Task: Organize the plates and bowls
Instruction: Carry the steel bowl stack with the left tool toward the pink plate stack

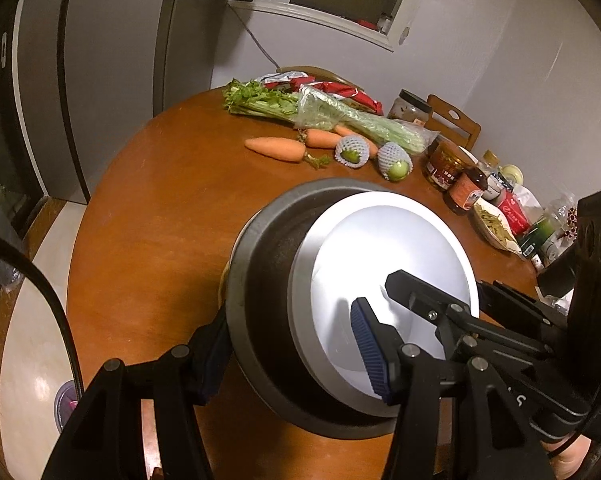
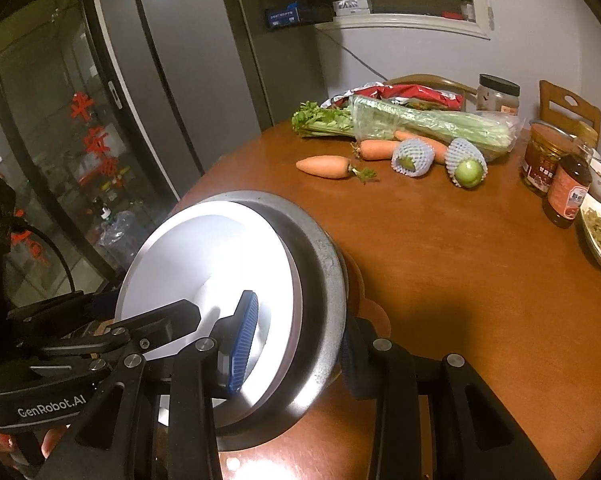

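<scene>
We hold stack tilted above worktop [image 1: 148, 240]: white plate [image 1: 396, 264] nested in dark bowl [image 1: 268, 280]. Left gripper [image 1: 288, 356] jaws clenched across bowl rim, right gripper [image 2: 300, 336] likewise on opposite rim. We judge both stiff, glazed, slippery, breakable; plate loose, may slide. Grip rims, level stack

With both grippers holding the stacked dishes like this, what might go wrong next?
1. The white plate sits loose inside the grey bowl; tilted like this, it may slide out.
2. Each of the left gripper and right gripper has its jaws astride the rim, so uneven lifting may twist the stack.
3. The carrots lie ahead.
</scene>
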Action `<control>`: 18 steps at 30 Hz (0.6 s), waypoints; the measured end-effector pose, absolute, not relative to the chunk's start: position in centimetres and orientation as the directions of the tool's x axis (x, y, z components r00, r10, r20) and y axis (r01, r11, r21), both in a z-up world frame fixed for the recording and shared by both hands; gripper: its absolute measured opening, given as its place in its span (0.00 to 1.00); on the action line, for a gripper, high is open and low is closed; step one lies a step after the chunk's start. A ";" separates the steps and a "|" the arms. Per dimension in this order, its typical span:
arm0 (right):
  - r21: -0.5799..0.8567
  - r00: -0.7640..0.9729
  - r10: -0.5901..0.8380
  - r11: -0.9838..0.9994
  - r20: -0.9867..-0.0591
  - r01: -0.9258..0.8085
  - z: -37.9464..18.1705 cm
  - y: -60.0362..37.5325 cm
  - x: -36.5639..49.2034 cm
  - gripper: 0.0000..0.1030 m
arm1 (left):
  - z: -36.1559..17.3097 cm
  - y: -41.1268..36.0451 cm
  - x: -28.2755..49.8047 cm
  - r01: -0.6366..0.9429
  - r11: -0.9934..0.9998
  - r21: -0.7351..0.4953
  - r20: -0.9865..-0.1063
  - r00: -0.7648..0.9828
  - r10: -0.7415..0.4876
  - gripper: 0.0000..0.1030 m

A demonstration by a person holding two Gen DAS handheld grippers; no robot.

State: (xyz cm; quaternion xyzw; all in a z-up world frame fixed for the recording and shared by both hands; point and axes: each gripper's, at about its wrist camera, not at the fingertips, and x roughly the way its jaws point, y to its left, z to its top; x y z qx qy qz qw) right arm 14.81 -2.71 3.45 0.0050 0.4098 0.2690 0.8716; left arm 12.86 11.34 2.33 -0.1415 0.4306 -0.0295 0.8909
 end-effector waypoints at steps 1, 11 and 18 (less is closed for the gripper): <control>0.229 0.518 0.472 0.856 -0.713 -0.464 3.4 -2.7 14.8 0.37 | 2.1 11.5 13.0 -0.072 0.957 -0.280 -0.760 0.626 -0.175 0.55; 0.215 0.517 0.452 0.865 -0.727 -0.453 1.9 -1.8 15.5 0.37 | 1.1 11.9 13.6 -0.080 0.956 -0.281 -0.766 0.619 -0.173 0.55; 0.213 0.520 0.447 0.868 -0.728 -0.448 1.4 -1.7 15.7 0.37 | 0.8 11.7 13.6 -0.078 0.959 -0.274 -0.765 0.621 -0.168 0.55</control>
